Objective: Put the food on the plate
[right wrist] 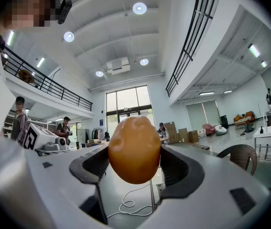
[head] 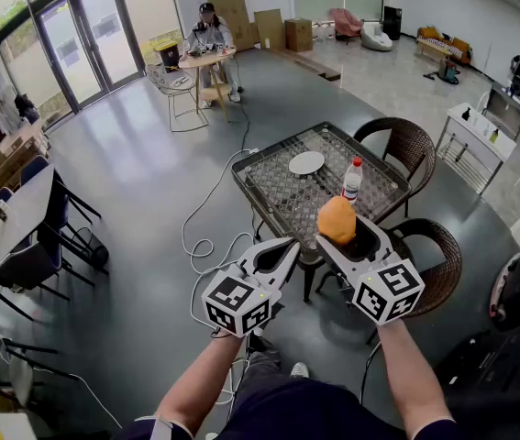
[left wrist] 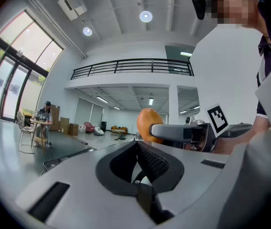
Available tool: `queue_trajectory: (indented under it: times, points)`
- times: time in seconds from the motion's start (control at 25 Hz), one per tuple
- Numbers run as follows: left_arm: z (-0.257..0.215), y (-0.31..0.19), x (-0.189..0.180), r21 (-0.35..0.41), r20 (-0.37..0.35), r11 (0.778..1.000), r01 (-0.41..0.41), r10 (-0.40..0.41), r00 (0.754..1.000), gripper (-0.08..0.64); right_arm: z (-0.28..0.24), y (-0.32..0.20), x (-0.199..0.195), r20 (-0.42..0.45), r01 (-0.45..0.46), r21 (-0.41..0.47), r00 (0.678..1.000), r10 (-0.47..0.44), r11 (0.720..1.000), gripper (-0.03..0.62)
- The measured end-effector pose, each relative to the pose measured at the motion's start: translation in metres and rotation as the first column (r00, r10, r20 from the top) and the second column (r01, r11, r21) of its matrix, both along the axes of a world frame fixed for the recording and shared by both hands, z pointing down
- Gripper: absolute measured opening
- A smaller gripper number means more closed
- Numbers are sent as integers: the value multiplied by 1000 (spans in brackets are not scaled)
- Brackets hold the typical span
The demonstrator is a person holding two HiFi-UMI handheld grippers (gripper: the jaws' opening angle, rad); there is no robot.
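Observation:
An orange, potato-shaped piece of food (head: pixel 337 219) is clamped between the jaws of my right gripper (head: pixel 343 232), held up in the air in front of me. In the right gripper view the food (right wrist: pixel 134 149) fills the gap, with both pads pressing its sides. My left gripper (head: pixel 281 249) hangs beside it to the left, its jaws together with nothing between them (left wrist: pixel 137 146). From the left gripper view the food (left wrist: pixel 146 122) shows just past its tips. The white plate (head: pixel 306 162) lies empty on the glass table (head: pixel 269 187), well beyond and below both grippers.
A bottle with a red cap (head: pixel 352 180) stands on the table to the right of the plate. Two brown wicker chairs (head: pixel 409 149) (head: pixel 437 264) stand at the table's right side. Cables (head: pixel 206 246) lie on the grey floor to the left. A person sits at a far table (head: pixel 207 35).

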State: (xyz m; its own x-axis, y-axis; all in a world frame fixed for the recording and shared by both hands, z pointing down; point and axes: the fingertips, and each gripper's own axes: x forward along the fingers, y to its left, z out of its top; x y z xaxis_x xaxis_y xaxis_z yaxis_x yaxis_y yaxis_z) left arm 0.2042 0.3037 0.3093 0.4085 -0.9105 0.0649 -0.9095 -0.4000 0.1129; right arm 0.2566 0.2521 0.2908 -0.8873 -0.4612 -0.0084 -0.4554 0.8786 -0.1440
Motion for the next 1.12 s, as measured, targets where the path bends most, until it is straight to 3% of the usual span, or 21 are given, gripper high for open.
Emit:
queue_trajectory:
  times: [0.6, 1.12]
  points:
    - [6, 0, 1, -1, -8, 1000, -4, 4, 1000, 9, 4, -2, 4, 16, -10, -30, 1000, 11, 999, 340]
    - [16, -18, -24, -25, -19, 1000, -4, 4, 1000, 9, 17, -22, -20, -18, -20, -55, 1000, 19, 998, 339]
